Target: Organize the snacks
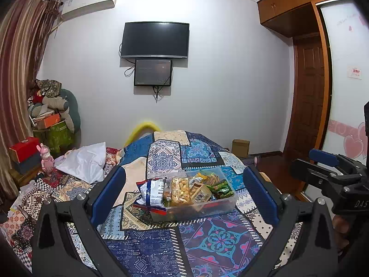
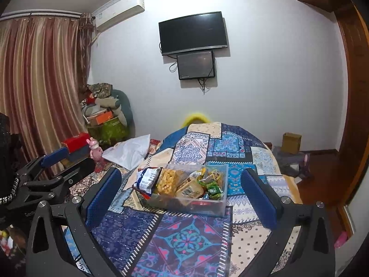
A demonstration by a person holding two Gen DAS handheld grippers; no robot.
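A clear plastic box [image 1: 227,204] [image 2: 220,204] full of snack packets sits on the patchwork cloth. A blue and white chip bag [image 1: 153,190] [image 2: 147,180] leans out over its left end. Yellow packets [image 1: 181,190] [image 2: 167,181] and green packets [image 1: 220,188] [image 2: 213,189] lie inside. My left gripper [image 1: 184,191] is open and empty, its blue pads either side of the box and short of it. My right gripper [image 2: 181,190] is open and empty, also framing the box from the near side. Each gripper shows at the other view's edge.
The patchwork cloth [image 1: 207,237] covers the surface. A white bag [image 1: 85,161], a pink toy [image 1: 47,159] and a red box [image 1: 24,149] lie left. Piled cushions [image 1: 55,106] stand by the curtain. A cardboard box [image 1: 241,147] sits on the floor right.
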